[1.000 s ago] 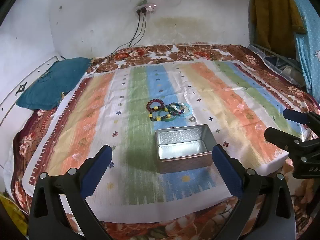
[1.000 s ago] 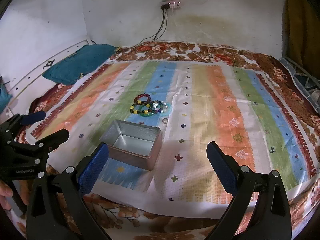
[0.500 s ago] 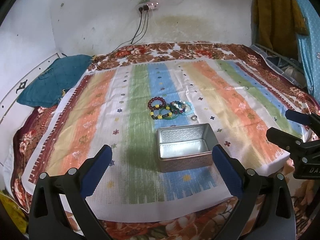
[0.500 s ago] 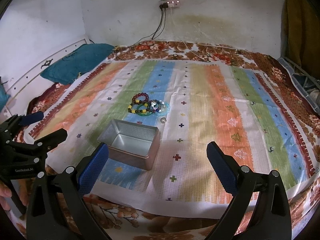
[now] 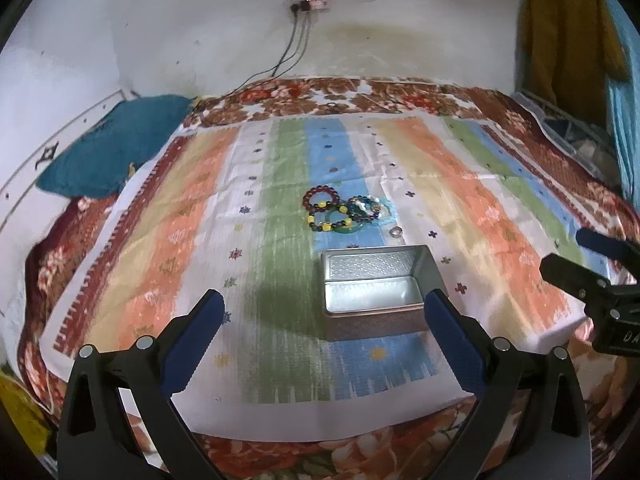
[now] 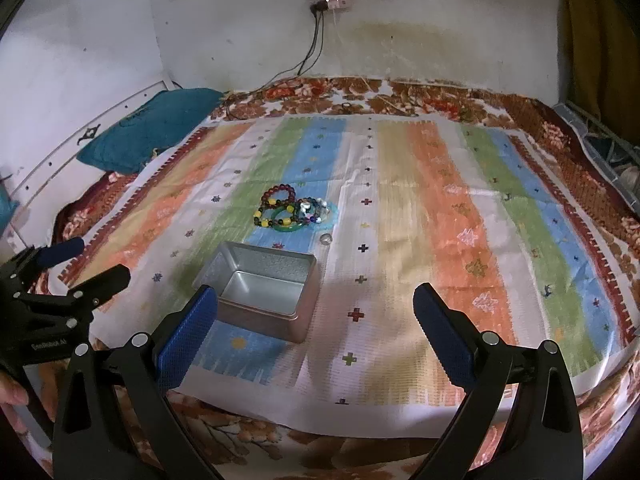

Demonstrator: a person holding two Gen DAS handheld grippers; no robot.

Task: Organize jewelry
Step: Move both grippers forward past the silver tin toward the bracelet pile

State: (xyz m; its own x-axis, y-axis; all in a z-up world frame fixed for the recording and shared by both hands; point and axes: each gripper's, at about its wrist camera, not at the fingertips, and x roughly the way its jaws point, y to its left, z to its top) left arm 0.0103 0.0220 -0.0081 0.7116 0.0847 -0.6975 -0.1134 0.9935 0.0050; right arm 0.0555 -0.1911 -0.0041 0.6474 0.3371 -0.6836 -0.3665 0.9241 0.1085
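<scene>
An open, empty silver tin (image 5: 374,292) (image 6: 264,290) sits on the striped cloth (image 5: 480,216) on the bed. Just beyond it lies a cluster of bead bracelets (image 5: 344,212) (image 6: 294,210), with a dark red one at the far left and a green bangle underneath. A small silver ring (image 5: 396,232) (image 6: 326,239) lies between the cluster and the tin. My left gripper (image 5: 322,320) is open and empty, held in front of the tin. My right gripper (image 6: 316,316) is open and empty, to the tin's right. Each gripper shows in the other's view (image 5: 592,264) (image 6: 68,268).
A teal pillow (image 5: 112,152) (image 6: 152,128) lies at the bed's far left. A floral bedspread (image 5: 360,92) shows around the cloth. A power strip with cables (image 5: 308,4) hangs on the back wall. Clothes (image 5: 568,40) hang at the right.
Both views have tilted or drifted slightly, so the tin and bracelets sit a little lower in frame. Both grippers stay open and nothing on the cloth has moved.
</scene>
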